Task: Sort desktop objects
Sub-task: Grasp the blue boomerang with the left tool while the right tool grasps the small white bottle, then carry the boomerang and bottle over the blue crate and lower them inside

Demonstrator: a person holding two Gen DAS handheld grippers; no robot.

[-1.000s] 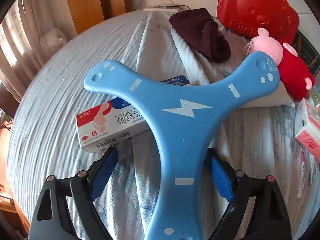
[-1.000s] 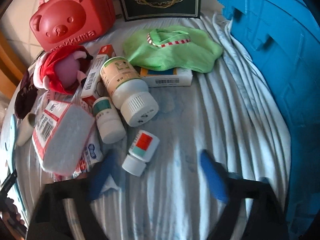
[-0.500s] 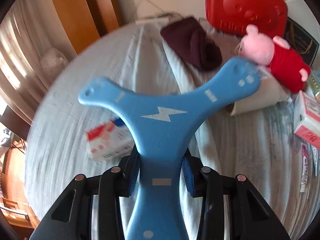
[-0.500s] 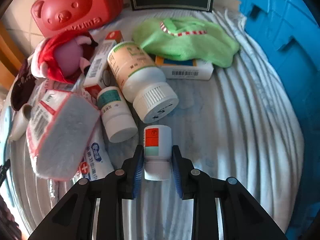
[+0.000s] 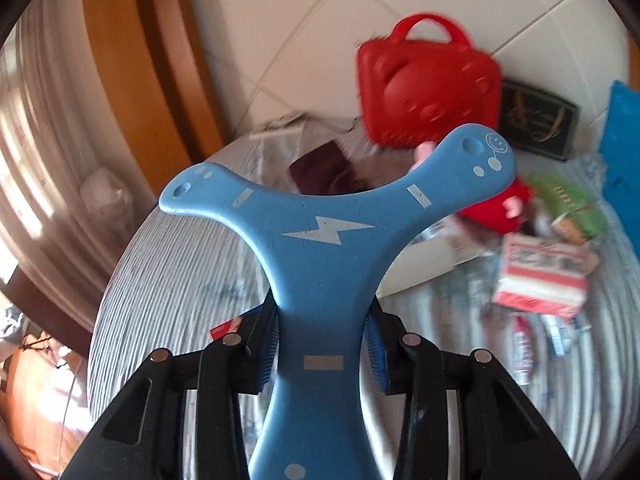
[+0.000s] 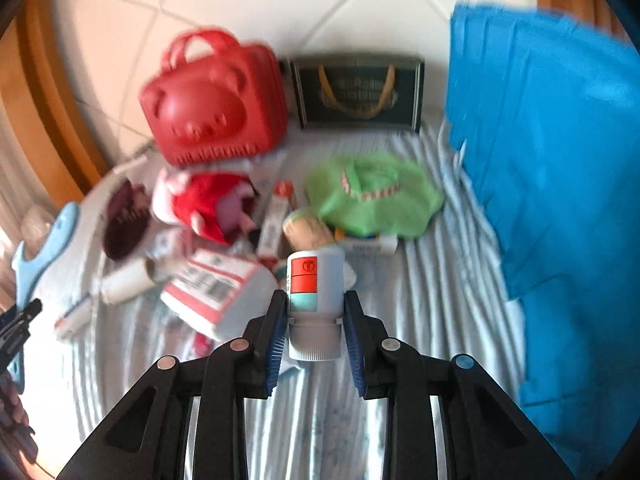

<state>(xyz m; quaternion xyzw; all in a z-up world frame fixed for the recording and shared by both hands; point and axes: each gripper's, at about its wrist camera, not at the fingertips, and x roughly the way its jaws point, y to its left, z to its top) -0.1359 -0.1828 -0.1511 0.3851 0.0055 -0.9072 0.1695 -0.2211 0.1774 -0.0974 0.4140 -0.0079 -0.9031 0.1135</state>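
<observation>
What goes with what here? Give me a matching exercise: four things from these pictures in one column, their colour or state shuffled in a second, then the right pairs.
1. boomerang
2. small bottle
3. bear-face case
4. cloth

A. green, lying on the table
B. red, standing by the wall
C. clamped in the right gripper
D. clamped in the left gripper

Pairs: 1-D, 2-C, 3-B, 4-A
</observation>
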